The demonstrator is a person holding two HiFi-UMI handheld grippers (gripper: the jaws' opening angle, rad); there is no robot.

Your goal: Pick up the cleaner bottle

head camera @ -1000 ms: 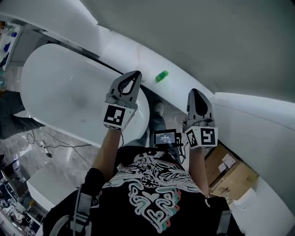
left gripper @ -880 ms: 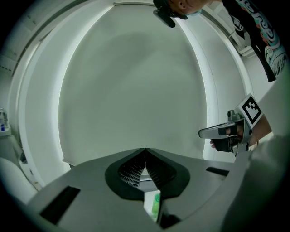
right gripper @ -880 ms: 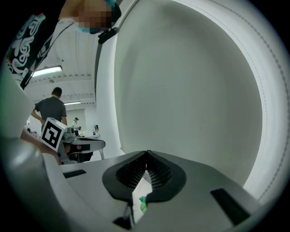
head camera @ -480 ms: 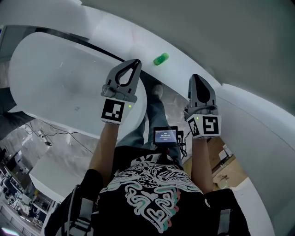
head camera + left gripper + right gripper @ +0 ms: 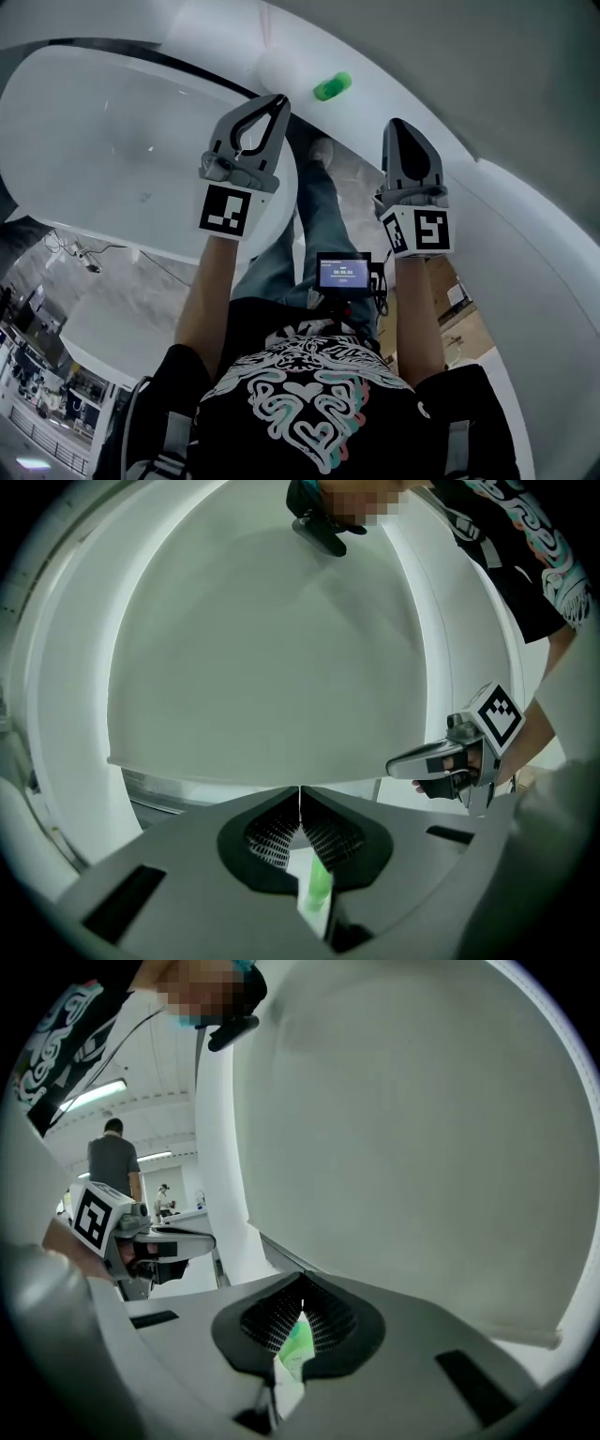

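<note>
1. Reading both tools as closed: the left gripper [image 5: 300, 801] has its jaw tips meeting with nothing clamped. The right gripper [image 5: 302, 1304] is the same, tips together and empty.
2. I see the cleaner bottle [image 5: 332, 86], green, on the white ledge [image 5: 370, 98] at the top centre of the head view.
3. In that frame the bottle sits above and between the two tools, nearer the left gripper's tip. It's clear of both, no contact.
4. Each gripper view shows a green patch low centre, seen through the opening behind the closed tips. The bottle is out ahead, not between the pads.
5. The white tub [image 5: 112, 141] fills the upper left, under the left gripper.
</note>
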